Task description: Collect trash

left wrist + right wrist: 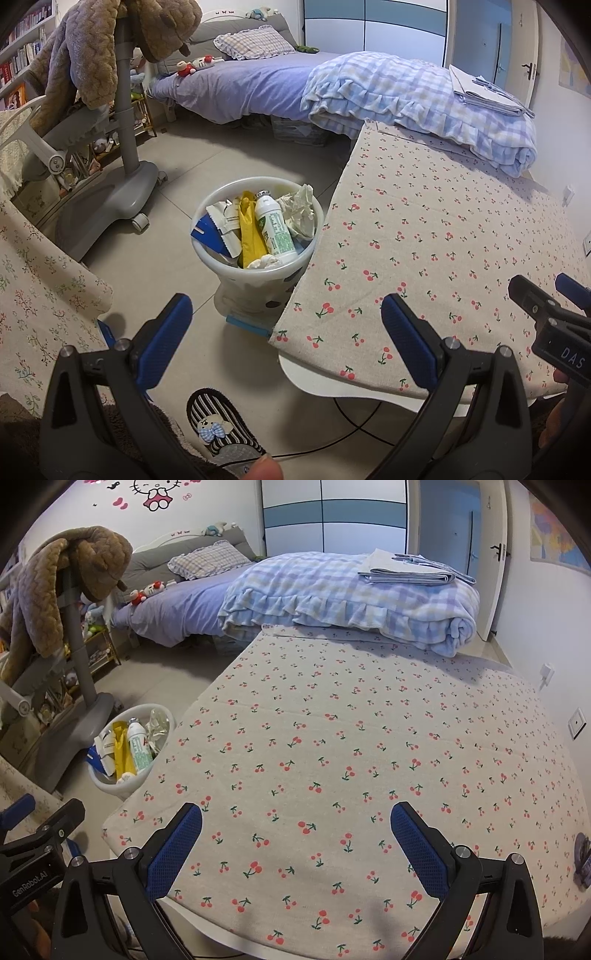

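Observation:
A white trash bin (218, 258) stands on the floor beside the table's left edge. It holds a white bottle (275, 229), a yellow wrapper (249, 229), a blue and white packet (218, 236) and crumpled paper (299, 210). My left gripper (286, 328) hangs open and empty above the floor, just in front of the bin. In the right wrist view the bin (107, 782) sits at the left with the same bottle (139, 749). My right gripper (295, 836) is open and empty over the cherry-print tablecloth (351, 738).
A grey chair base on castors (110, 199) with a brown blanket (92, 48) draped on it stands left of the bin. A bed with a checked quilt (406, 96) lies behind the table. A striped slipper (218, 417) and a black cable (354, 428) lie on the floor near me.

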`<state>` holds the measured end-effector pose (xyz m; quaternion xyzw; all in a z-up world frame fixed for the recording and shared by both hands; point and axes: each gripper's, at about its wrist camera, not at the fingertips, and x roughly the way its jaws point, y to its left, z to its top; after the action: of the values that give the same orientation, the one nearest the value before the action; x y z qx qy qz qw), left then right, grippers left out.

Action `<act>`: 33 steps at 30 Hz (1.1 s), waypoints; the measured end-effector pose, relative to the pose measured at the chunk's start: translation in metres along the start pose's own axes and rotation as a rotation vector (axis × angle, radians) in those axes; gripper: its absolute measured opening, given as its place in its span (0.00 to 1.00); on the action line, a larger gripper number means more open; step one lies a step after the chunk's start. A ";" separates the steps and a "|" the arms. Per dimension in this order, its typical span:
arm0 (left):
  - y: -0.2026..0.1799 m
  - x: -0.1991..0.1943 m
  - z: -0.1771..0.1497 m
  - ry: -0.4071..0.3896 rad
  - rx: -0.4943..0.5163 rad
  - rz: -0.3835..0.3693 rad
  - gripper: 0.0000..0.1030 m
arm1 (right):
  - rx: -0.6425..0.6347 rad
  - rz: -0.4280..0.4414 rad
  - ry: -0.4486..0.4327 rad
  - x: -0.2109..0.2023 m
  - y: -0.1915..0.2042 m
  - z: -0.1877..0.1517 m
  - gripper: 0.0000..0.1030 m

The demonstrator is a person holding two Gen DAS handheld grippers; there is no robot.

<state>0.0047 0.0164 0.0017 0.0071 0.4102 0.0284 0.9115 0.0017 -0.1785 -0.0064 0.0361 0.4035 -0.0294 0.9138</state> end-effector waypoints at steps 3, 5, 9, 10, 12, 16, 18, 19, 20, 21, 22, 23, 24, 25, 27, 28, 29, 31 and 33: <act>0.000 -0.001 0.001 -0.006 -0.002 -0.001 0.99 | 0.000 0.000 -0.001 0.000 0.000 0.000 1.00; 0.001 -0.002 0.001 -0.011 -0.005 -0.003 0.99 | 0.000 0.001 -0.001 0.000 0.000 0.000 1.00; 0.003 -0.002 0.002 -0.019 -0.012 -0.002 0.99 | -0.001 0.002 -0.005 -0.001 0.000 0.000 1.00; 0.003 -0.002 0.002 -0.021 -0.014 -0.003 0.99 | -0.002 0.002 -0.006 -0.002 0.001 0.000 1.00; 0.003 -0.002 0.002 -0.025 -0.017 -0.003 0.99 | -0.002 0.002 -0.005 -0.001 0.001 0.000 1.00; 0.004 -0.004 0.002 -0.032 -0.019 -0.002 0.99 | -0.002 0.001 -0.004 -0.002 0.001 0.000 1.00; 0.004 -0.004 0.002 -0.035 -0.022 -0.001 0.99 | 0.000 0.001 -0.006 -0.002 0.001 0.000 1.00; 0.004 -0.004 0.002 -0.036 -0.022 -0.001 0.99 | -0.001 0.001 -0.006 -0.002 0.001 0.000 1.00; 0.004 -0.004 0.002 -0.036 -0.023 -0.001 0.99 | -0.001 0.002 -0.007 -0.001 0.000 0.001 1.00; 0.004 -0.004 0.002 -0.037 -0.023 -0.001 0.99 | -0.002 0.002 -0.007 -0.002 0.000 0.001 1.00; 0.004 -0.004 0.002 -0.036 -0.022 -0.002 0.99 | -0.001 0.002 -0.007 -0.002 0.000 0.001 1.00; 0.004 -0.004 0.002 -0.036 -0.022 -0.002 0.99 | 0.000 0.002 -0.007 -0.002 0.000 0.002 1.00; 0.004 -0.004 0.002 -0.036 -0.021 -0.002 0.99 | 0.000 0.002 -0.007 -0.002 0.000 0.002 1.00; 0.004 -0.004 0.002 -0.036 -0.022 -0.001 0.99 | 0.000 0.002 -0.008 -0.002 0.000 0.002 1.00; 0.004 -0.004 0.002 -0.035 -0.022 -0.003 0.99 | -0.001 0.002 -0.010 -0.002 0.000 0.002 1.00; 0.004 -0.005 0.002 -0.035 -0.023 -0.005 0.99 | -0.002 0.001 -0.012 -0.002 0.000 0.003 1.00; 0.005 -0.005 0.003 -0.037 -0.024 -0.007 0.99 | -0.002 0.000 -0.014 -0.002 0.000 0.003 1.00; 0.005 -0.007 0.003 -0.043 -0.024 -0.006 0.99 | -0.002 -0.002 -0.017 -0.002 0.000 0.004 1.00; 0.004 -0.008 0.003 -0.048 -0.024 -0.005 0.99 | 0.004 -0.001 -0.019 -0.003 -0.001 0.004 1.00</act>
<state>0.0017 0.0202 0.0102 -0.0041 0.3879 0.0307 0.9212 0.0026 -0.1801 -0.0014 0.0372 0.3947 -0.0310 0.9175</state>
